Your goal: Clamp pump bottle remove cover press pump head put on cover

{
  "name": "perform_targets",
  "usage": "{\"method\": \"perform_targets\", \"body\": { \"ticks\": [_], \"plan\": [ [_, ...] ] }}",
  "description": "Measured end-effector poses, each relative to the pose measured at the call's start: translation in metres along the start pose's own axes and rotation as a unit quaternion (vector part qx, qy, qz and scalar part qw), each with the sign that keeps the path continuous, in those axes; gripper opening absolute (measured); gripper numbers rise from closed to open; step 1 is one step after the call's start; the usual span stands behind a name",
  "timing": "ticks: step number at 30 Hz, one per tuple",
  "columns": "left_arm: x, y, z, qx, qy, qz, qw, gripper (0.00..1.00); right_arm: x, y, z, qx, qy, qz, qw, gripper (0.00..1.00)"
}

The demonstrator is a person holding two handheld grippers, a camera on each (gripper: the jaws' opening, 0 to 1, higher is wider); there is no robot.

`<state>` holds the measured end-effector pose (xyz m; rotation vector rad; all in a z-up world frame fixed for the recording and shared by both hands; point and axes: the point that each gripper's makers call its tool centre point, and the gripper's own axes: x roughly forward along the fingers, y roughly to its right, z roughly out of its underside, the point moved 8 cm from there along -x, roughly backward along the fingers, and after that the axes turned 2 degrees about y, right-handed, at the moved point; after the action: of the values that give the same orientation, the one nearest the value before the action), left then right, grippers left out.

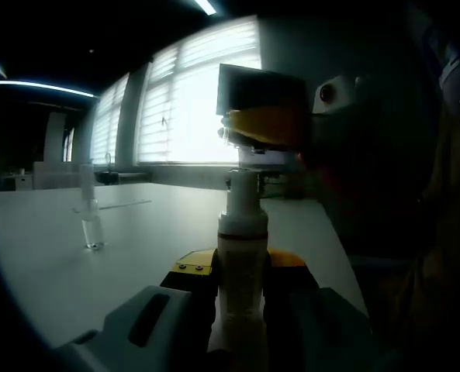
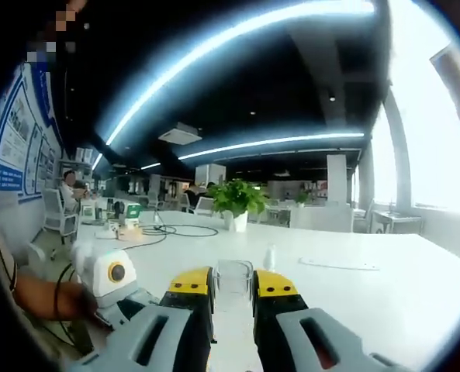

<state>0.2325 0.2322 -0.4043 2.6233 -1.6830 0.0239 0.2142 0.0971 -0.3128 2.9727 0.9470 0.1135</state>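
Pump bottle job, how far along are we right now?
Done: the left gripper is shut on the white plastic pump bottle, so it is clamped. In hand: the right gripper grips the clear plastic cover, off the bottle and just above the pump head. Whether the pump was pressed cannot be told. Left: putting the cover on.

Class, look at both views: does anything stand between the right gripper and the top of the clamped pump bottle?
Nothing visible does. The right gripper, its fingers closed on a clear cover, hangs directly over the pump bottle clamped in the left gripper. A small clear vial stands well aside on the table.
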Motion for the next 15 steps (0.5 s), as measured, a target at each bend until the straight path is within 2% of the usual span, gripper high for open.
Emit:
{"method": "perform_targets", "body": {
  "ticks": [7, 10, 15],
  "plan": [
    [0.000, -0.001, 0.000, 0.000, 0.000, 0.000, 1.0000, 0.14, -0.004, 0.022, 0.012, 0.004, -0.010, 0.028, 0.9995, 0.15],
    [0.000, 0.000, 0.000, 0.000, 0.000, 0.000, 1.0000, 0.14, -0.005, 0.032, 0.022, 0.000, -0.022, 0.052, 0.9984, 0.15],
    [0.000, 0.001, 0.000, 0.000, 0.000, 0.000, 1.0000, 0.14, -0.007, 0.046, 0.040, 0.009, -0.037, 0.065, 0.9972, 0.15]
  ]
}}
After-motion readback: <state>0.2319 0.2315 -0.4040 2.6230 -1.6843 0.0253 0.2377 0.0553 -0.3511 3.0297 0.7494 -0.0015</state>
